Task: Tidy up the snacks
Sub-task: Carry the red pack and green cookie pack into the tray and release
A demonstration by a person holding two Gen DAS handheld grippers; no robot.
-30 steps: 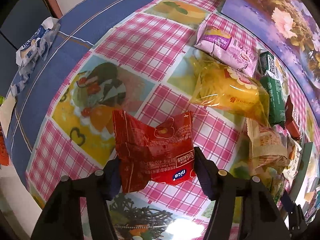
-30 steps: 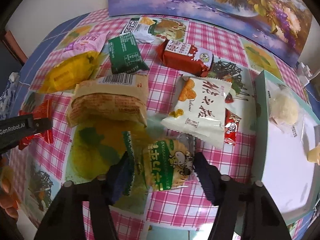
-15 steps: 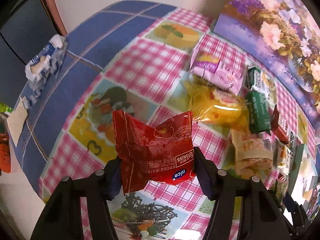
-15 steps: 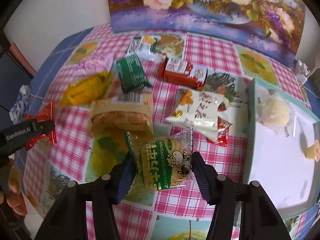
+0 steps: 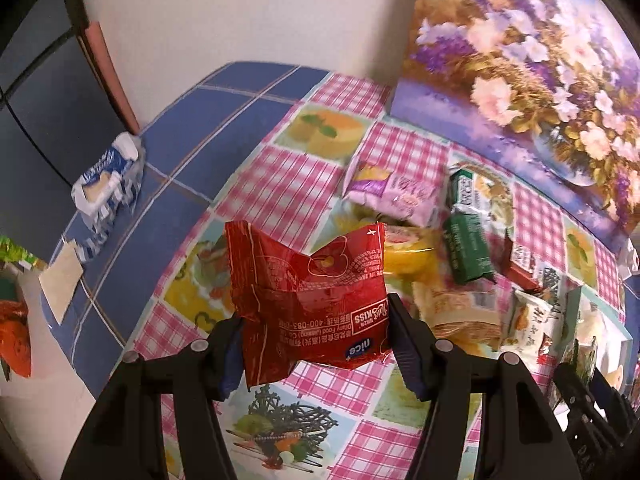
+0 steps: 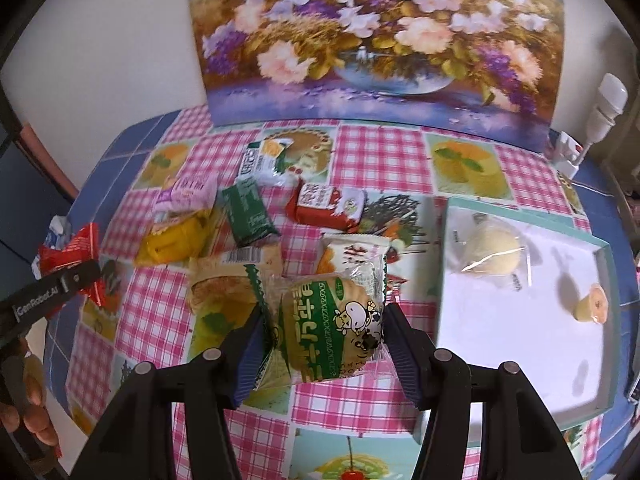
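Observation:
My left gripper [image 5: 316, 344] is shut on a crinkled red snack packet [image 5: 308, 296], held well above the checked tablecloth. My right gripper [image 6: 324, 344] is shut on a clear packet with a green-printed round cake [image 6: 332, 328], also lifted off the table. A white tray with a teal rim [image 6: 520, 360] lies to the right and holds a wrapped pale bun [image 6: 488, 248] and a small orange sweet [image 6: 592, 304]. The left gripper with its red packet [image 6: 76, 256] shows at the left edge of the right wrist view.
Several snacks lie between the grippers: a yellow packet [image 6: 176, 236], a pink-purple packet [image 6: 188, 196], a green bar [image 6: 248, 212], a red-and-white packet [image 6: 328, 208], a brown bread packet [image 6: 224, 276] and a white packet [image 6: 352, 252]. A flower painting [image 6: 376, 32] leans on the wall. A blue tissue pack [image 5: 104, 184] lies at the table's left edge.
Both grippers have risen with their packets still held, so the table looks smaller and farther away and more of the painting and wall shows.

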